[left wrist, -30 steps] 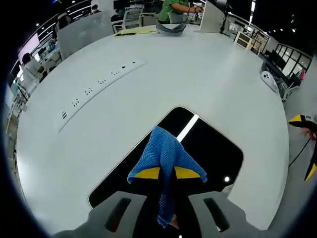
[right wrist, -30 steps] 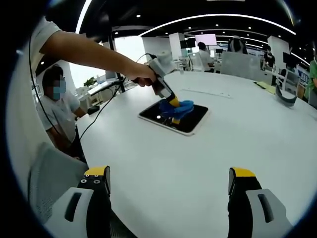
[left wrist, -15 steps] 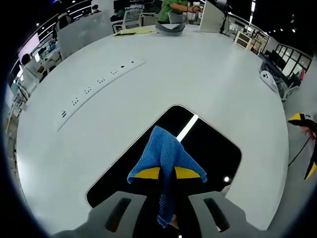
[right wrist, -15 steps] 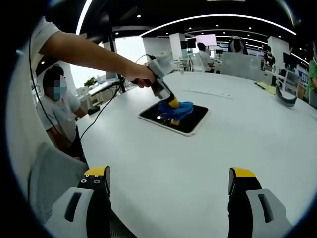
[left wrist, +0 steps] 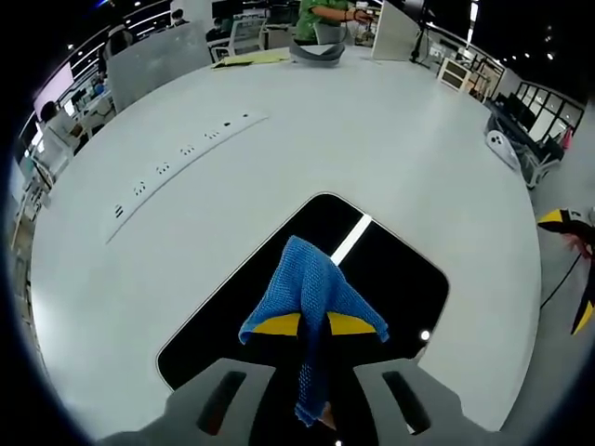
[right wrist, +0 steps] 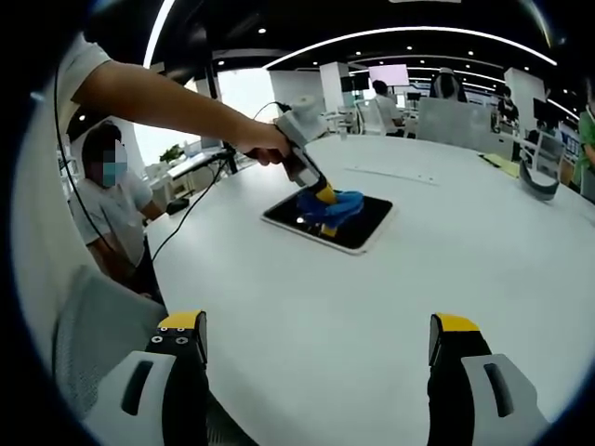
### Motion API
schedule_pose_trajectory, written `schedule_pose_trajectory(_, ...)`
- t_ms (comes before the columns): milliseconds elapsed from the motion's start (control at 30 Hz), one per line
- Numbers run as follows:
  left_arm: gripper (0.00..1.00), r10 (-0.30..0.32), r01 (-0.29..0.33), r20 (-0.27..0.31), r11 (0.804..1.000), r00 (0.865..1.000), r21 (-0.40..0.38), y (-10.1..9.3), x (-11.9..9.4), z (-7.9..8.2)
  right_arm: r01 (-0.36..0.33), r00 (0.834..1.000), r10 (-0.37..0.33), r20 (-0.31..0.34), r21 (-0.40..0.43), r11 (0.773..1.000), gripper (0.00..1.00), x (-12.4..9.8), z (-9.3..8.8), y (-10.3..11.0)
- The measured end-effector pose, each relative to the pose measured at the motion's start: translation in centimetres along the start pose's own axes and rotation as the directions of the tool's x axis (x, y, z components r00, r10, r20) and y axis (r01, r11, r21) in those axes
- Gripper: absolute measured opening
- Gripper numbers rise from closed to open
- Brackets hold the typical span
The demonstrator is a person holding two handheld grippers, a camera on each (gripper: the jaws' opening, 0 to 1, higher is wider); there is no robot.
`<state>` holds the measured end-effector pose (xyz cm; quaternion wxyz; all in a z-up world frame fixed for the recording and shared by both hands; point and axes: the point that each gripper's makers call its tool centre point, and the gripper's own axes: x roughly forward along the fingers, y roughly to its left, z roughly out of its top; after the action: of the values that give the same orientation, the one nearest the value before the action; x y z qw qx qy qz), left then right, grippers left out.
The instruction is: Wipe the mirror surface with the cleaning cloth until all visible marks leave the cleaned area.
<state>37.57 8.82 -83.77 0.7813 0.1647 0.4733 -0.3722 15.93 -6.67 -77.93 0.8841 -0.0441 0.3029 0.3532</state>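
Where mirror (left wrist: 390, 269) lies — white table (left wrist: 418, 158).

The mirror (left wrist: 372, 279) is laid flat on the table (left wrist: 390, 149), near the edge at which the person (right wrist: 102, 214) is seated. The cleaning cloth (left wrist: 311, 297) is held on the mirror surface by the left gripper (left wrist: 314, 325), its jaws closed upon it. Beyond the mirror, a strip of sockets (left wrist: 181, 153) is set into the tabletop. The right gripper (right wrist: 316, 348) is held well apart from the mirror, jaws spread, above the nearer table edge.
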Motion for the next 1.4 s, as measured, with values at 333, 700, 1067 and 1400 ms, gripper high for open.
schedule_pose_trajectory(333, 0.07, 0.0, 0.0, 0.001, 1.0, 1.0, 0.001, -0.4, -0.1, -0.3, -0.006, 1.0, 0.006, 0.002, -0.001, 1.0, 1.0, 0.0, -0.1, 0.0)
schedule_pose_trajectory(700, 0.07, -0.002, 0.002, 0.005, 1.0, 1.0, 0.005, -0.8, -0.2, -0.6, -0.012, 1.0, 0.012, 0.002, -0.006, 1.0, 1.0, 0.0, -0.1, 0.1)
schedule_pose_trajectory(1067, 0.07, -0.009, 0.009, 0.016, 1.0, 1.0, 0.003, -1.5, -0.5, -1.1, -0.018, 1.0, 0.018, 0.003, -0.011, 1.0, 1.0, 0.1, 0.0, 0.4)
schedule_pose_trajectory(1400, 0.07, -0.011, 0.011, 0.015, 1.0, 1.0, 0.008, -1.9, -0.6, -1.5, -0.022, 1.0, 0.022, 0.005, -0.016, 1.0, 1.0, 0.2, 0.3, 0.6)
